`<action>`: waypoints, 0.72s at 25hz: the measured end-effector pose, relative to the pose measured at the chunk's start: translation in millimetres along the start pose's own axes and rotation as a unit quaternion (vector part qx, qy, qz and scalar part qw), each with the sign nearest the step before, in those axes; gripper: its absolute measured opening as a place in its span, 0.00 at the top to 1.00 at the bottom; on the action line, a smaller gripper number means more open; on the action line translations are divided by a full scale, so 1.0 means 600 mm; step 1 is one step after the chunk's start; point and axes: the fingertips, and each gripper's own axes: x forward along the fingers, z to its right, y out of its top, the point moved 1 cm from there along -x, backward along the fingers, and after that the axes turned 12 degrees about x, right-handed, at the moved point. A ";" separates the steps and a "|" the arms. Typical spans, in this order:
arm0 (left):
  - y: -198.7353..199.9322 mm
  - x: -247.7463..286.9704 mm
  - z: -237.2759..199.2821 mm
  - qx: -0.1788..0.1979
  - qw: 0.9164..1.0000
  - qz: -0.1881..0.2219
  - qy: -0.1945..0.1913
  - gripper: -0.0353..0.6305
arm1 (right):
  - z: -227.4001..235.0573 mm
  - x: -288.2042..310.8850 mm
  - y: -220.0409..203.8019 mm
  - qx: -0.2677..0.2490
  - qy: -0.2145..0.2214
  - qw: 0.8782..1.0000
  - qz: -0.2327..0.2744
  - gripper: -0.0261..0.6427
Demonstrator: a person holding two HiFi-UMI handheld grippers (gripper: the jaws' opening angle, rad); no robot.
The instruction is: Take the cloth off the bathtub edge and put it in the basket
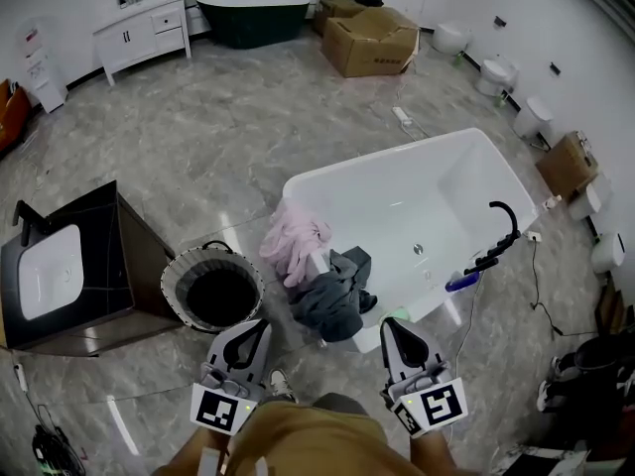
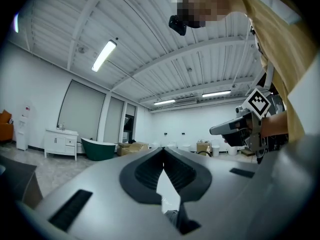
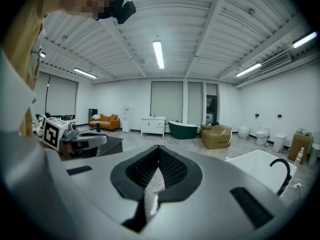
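Observation:
A pink cloth (image 1: pixel 296 240) hangs over the near-left corner of the white bathtub (image 1: pixel 417 191), and a dark grey cloth (image 1: pixel 332 303) is draped just below it on the same edge. A round woven basket (image 1: pixel 213 291) with a dark inside stands on the floor left of the tub. My left gripper (image 1: pixel 261 326) (image 2: pixel 163 151) is shut and empty, held just in front of the basket. My right gripper (image 1: pixel 389 323) (image 3: pixel 159 148) is also shut and empty, near the grey cloth's right side. Neither gripper touches a cloth.
A black vanity with a white sink (image 1: pixel 50 271) stands left of the basket. A black faucet (image 1: pixel 503 228) rises at the tub's right side. Farther off are cardboard boxes (image 1: pixel 372 40), a dark green tub (image 1: pixel 253 15), a white cabinet (image 1: pixel 144 28) and toilets (image 1: pixel 496 72) along the right wall.

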 end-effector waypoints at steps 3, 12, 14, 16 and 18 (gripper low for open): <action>-0.009 0.018 -0.007 -0.005 1.000 -0.006 -0.004 0.94 | 0.011 0.018 -0.001 0.001 -0.002 1.000 -0.008 0.95; -0.031 0.076 0.016 -0.016 0.999 -0.035 -0.002 0.94 | 0.087 0.058 -0.028 0.009 0.001 0.999 -0.044 0.96; -0.042 0.087 0.020 -0.021 0.999 -0.048 -0.008 0.94 | 0.096 0.065 -0.031 0.014 -0.001 0.999 -0.048 0.95; -0.051 0.097 0.020 -0.027 0.998 -0.051 -0.008 0.94 | 0.104 0.069 -0.039 0.015 -0.003 0.998 -0.053 0.95; -0.061 0.107 0.024 -0.030 0.998 -0.054 -0.008 0.94 | 0.114 0.071 -0.053 0.015 -0.005 0.998 -0.063 0.95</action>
